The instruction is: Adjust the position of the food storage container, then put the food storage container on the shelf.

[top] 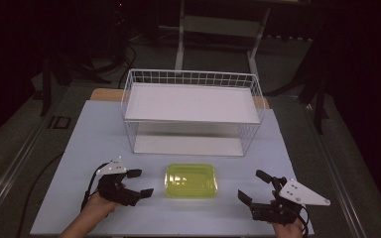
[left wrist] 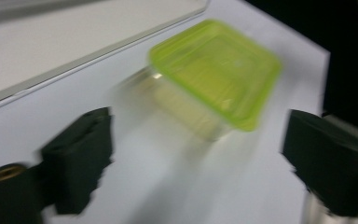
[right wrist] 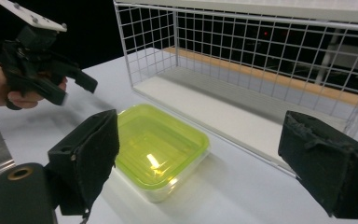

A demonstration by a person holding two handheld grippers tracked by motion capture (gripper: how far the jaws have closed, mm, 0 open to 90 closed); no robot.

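A clear food container with a yellow-green lid [top: 190, 180] [left wrist: 214, 70] [right wrist: 158, 149] sits on the white table, near its front edge and between my two grippers. My left gripper [top: 141, 182] [left wrist: 196, 154] is just left of the container, open, with nothing between its jaws; the left gripper view is blurred. My right gripper [top: 252, 185] [right wrist: 205, 163] is off to the container's right, also open and empty, pointing towards it. The right gripper view also shows the left gripper [right wrist: 74, 92] held in a hand, raised above the table.
A white wire rack [top: 191, 106] [right wrist: 261, 46] with an upper shelf and a lower board stands on the table [top: 104, 139] right behind the container. Dark floor, cables and a table frame lie beyond. The table's front edge is close to both hands.
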